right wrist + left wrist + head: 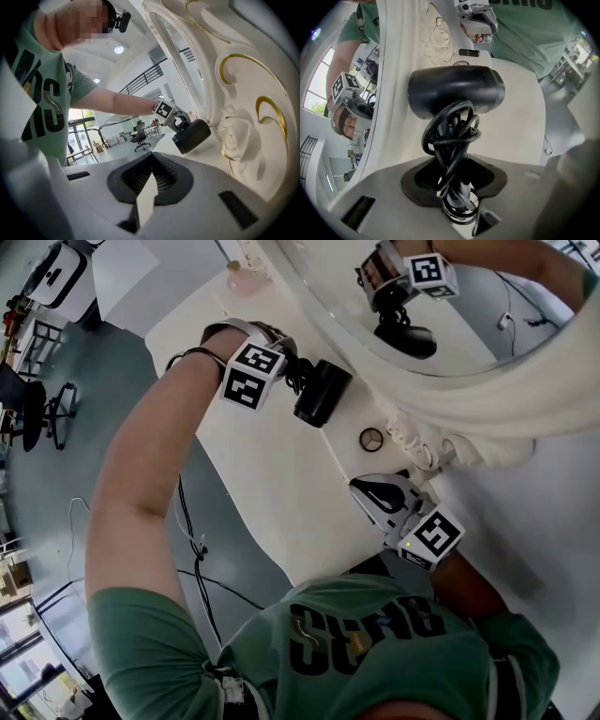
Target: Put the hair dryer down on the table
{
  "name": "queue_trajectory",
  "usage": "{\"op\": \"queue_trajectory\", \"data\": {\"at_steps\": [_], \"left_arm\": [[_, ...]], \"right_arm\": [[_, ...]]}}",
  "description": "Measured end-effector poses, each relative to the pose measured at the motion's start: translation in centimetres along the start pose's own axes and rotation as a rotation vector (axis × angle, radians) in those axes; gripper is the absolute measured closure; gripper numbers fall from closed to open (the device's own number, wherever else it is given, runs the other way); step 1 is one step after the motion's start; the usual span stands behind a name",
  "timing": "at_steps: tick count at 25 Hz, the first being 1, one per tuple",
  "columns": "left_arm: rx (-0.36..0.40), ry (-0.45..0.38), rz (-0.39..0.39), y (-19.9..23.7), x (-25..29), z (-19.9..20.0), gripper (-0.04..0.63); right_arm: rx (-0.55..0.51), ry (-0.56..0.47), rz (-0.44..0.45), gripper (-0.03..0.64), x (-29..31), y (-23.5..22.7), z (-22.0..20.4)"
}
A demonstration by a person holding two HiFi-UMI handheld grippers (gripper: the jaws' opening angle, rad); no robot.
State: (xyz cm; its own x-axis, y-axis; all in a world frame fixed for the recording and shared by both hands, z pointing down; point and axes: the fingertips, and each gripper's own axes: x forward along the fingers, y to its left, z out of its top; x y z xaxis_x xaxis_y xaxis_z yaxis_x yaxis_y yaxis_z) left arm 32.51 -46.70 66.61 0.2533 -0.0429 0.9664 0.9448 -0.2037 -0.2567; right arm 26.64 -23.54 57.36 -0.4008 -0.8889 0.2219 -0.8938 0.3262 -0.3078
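Hovering close over the white bench (281, 486) at the head view's upper middle, the black hair dryer (322, 393) is clenched by its cord-wrapped handle in the left claw (457, 190), so set-down seems underway and next calls for resting and releasing it, while the right claw (151, 161) is closed and empty.

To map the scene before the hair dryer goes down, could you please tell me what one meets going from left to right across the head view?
Black office chair → left claw, closed on the dryer's handle → hair dryer → right claw.
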Motion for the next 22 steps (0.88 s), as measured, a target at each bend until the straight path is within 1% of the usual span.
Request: {"op": "queue_trajectory", "data": {"at_steps": [3,7,10,17,19,22], "left_arm": [[0.024,-0.007,-0.019,1.1,-1.2,1.0,0.434],[0.06,0.002,-0.045,1.8,-1.4,1.4,0.433],[0.073,-0.008,-0.058,2.1,-1.6,1.7,0.433],[0.094,-0.005,-0.051,2.7,-1.1,2.0,0.43],[0.089,-0.007,-0.045,3.0,-0.9,2.1,0.422],[0.071,-0.007,-0.013,3.7,-1.8,2.3,0.403]], "right_arm": [[0.007,-0.001,-0.005,0.623,-1.1,0.3,1.4],[0.013,-0.006,-0.005,0.623,-1.4,0.5,2.5],[0.022,0.008,-0.012,0.623,-1.6,0.5,3.2],[0.031,0.019,-0.01,0.623,-1.8,0.6,3.4],[0.033,0.02,-0.01,0.623,-1.9,0.4,3.4],[0.036,0.023,-0.01,0.623,-2.3,0.5,4.0]]}}
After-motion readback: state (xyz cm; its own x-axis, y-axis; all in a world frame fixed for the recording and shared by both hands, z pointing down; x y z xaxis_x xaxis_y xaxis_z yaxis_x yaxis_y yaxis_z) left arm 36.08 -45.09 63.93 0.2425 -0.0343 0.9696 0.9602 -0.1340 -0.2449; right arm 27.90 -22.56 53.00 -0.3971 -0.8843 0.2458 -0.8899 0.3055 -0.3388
